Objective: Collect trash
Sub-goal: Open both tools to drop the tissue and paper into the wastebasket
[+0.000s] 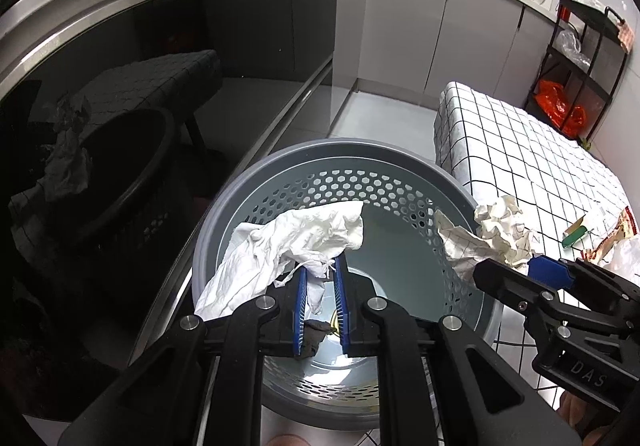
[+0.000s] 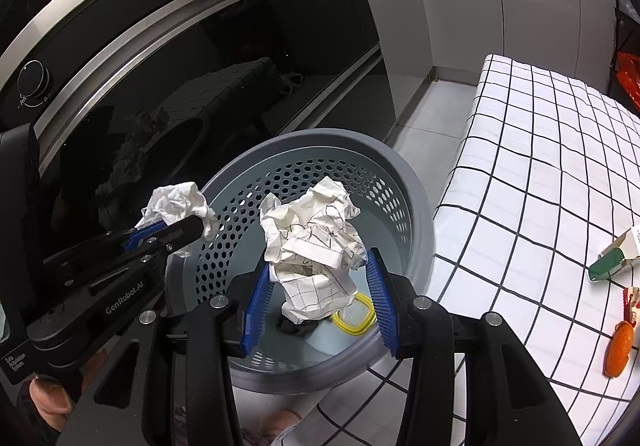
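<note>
Both my grippers are over the grey perforated bin (image 1: 404, 162).

Left gripper (image 1: 320, 302): its blue pads (image 1: 301, 302) stand slightly apart, with a thin tail of the white crumpled tissue (image 1: 288, 246) between them. The bulk of the tissue spreads up and left, above the bin's near-left rim. I cannot tell whether the pads truly pinch it or it merely hangs there. In the right wrist view, the tissue bunches at this gripper's tips just outside the bin's left rim.

Right gripper (image 2: 320, 306): jaws spread wide. The crumpled grid-printed paper (image 2: 316, 246) sits between the pads (image 2: 256, 310), its left side against the left pad, clear of the right one. It is above the bin's interior.

Bin floor: a yellow-rimmed lid (image 2: 354, 312) and a small dark scrap (image 2: 294, 326).

Table with checked cloth (image 2: 540, 186), right of the bin, carries a green-and-white carton (image 2: 616, 260), an orange item (image 2: 619, 352) and a red-and-white wrapper (image 2: 632, 304).
</note>
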The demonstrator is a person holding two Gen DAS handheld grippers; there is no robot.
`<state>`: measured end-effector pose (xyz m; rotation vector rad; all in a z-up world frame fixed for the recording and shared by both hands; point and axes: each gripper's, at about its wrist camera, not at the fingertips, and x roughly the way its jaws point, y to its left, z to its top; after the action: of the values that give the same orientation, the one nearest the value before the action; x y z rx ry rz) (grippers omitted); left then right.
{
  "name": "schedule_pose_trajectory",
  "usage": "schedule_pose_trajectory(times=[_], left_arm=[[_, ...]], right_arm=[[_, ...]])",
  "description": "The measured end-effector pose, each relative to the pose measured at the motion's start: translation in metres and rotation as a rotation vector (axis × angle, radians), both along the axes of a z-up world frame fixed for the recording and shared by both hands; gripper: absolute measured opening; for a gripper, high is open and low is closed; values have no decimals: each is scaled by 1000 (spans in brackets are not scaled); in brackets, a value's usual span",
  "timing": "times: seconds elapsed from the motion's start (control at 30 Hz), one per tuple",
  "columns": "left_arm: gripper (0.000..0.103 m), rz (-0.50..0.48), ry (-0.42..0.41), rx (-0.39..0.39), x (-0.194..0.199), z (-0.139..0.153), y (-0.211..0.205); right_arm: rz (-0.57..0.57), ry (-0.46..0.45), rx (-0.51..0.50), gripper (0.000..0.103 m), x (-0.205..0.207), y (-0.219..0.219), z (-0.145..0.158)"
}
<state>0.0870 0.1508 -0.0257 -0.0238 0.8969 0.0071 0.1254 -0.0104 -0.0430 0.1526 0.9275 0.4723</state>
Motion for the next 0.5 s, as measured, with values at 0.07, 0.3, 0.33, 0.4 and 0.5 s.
schedule_pose_trajectory(times=[0.07, 0.3, 0.33, 0.4, 0.5], left_arm=[[17, 2, -1, -6, 0, 0, 1], [30, 8, -1, -6, 1, -1, 2], [36, 9, -2, -7, 1, 0, 2], [43, 12, -10, -8, 0, 1, 2], [51, 14, -21, -8, -1, 2, 2]], right_arm=[[0, -2, 2, 44, 0, 0, 1], [-8, -16, 7, 59, 0, -2, 5], [-12, -17, 5, 61, 0, -3, 4], [-17, -18, 10, 64, 0, -5, 4], [-23, -18, 11, 64, 0, -7, 4]])
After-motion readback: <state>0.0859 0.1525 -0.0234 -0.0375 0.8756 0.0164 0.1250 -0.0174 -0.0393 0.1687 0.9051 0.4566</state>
